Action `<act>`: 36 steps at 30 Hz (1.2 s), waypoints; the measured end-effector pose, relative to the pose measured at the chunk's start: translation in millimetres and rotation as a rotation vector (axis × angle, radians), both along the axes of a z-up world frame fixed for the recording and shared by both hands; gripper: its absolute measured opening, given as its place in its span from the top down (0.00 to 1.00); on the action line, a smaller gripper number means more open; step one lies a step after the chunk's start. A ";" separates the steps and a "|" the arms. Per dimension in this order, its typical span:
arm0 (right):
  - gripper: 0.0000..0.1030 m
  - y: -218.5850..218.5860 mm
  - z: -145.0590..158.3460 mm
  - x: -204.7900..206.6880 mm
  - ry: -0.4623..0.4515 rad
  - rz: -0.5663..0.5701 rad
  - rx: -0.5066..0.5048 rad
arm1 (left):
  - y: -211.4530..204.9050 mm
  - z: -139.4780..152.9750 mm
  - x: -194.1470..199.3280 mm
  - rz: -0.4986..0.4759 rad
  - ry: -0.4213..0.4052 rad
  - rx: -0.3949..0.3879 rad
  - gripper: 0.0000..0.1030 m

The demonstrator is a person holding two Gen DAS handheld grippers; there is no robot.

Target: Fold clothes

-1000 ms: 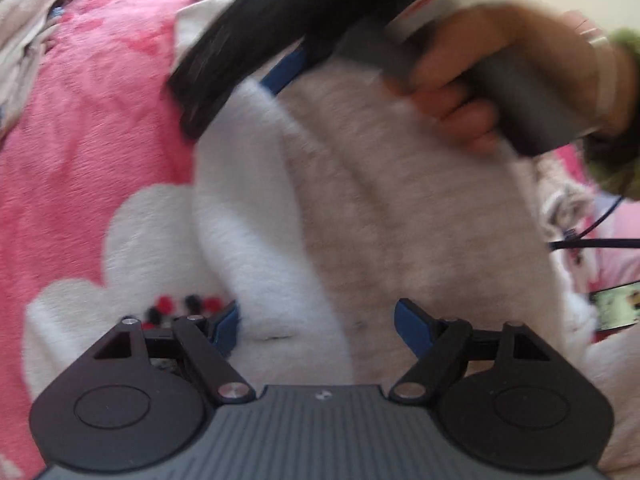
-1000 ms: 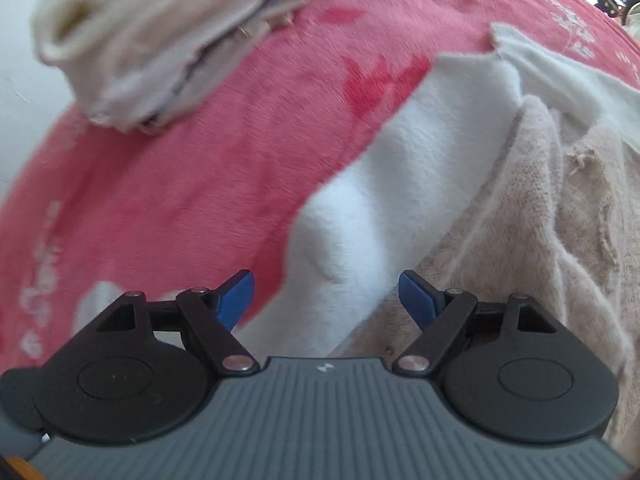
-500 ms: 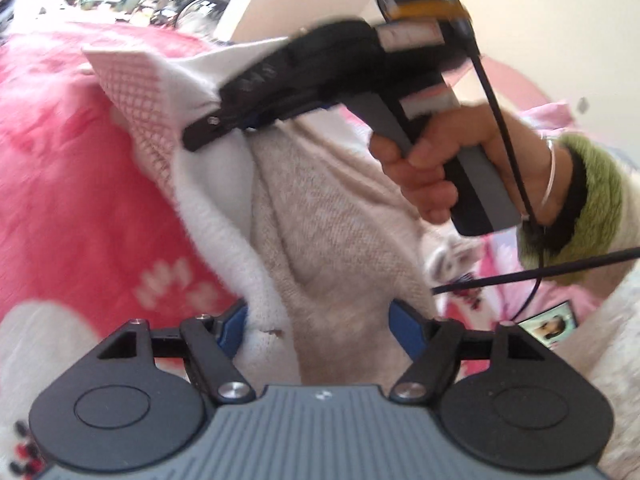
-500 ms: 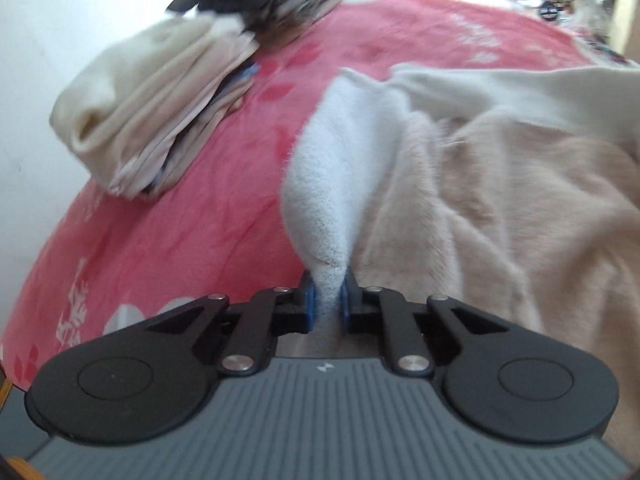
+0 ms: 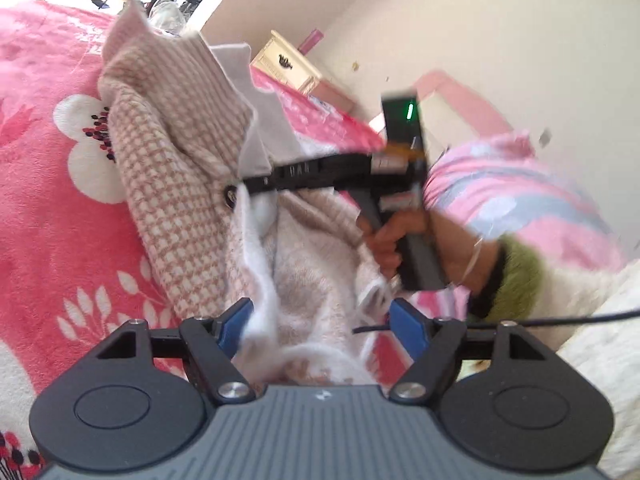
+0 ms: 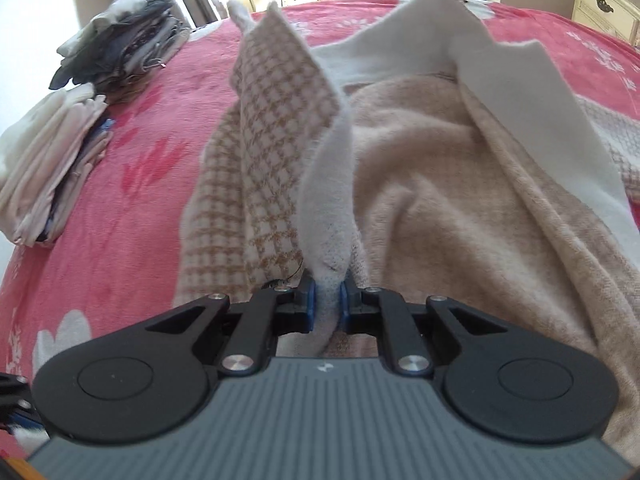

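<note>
Far left, against the wall: stacked folded clothes [image 6: 52, 168] on the pink bed [image 6: 132, 184]. Centre: checked garment [image 6: 276, 152] with white fleece lining, raised off the bed, long axis running away from the right hand-held gripper [image 6: 327, 307], clamped tight on a lining fold. In the left wrist view: left hand-held gripper [image 5: 320, 322] wide and opening, the garment's near end [image 5: 304, 292] lying loose between the pads, not pressed. Nearer to that free end: the left, probably the next grip

beige checked garment [image 6: 276, 128] lifted, rumpled, over pink bedspread.
</note>
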State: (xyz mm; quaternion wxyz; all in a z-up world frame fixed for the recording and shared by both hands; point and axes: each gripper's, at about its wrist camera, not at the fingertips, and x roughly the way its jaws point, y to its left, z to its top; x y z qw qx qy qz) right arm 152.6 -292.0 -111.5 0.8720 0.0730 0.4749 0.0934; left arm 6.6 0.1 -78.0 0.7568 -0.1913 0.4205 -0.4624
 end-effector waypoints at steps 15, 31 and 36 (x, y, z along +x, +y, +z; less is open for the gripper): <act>0.81 -83.2 -26.2 -4.9 0.034 -0.161 0.078 | 16.0 -35.4 19.7 -0.083 0.019 0.208 0.21; 0.78 -79.1 -38.6 -6.7 0.048 -0.175 0.057 | 19.6 11.4 -1.0 -0.238 -0.012 0.131 0.13; 0.78 -76.9 -38.4 -7.4 0.049 -0.190 0.058 | -9.4 -1.0 -15.6 -0.349 -0.041 0.187 0.14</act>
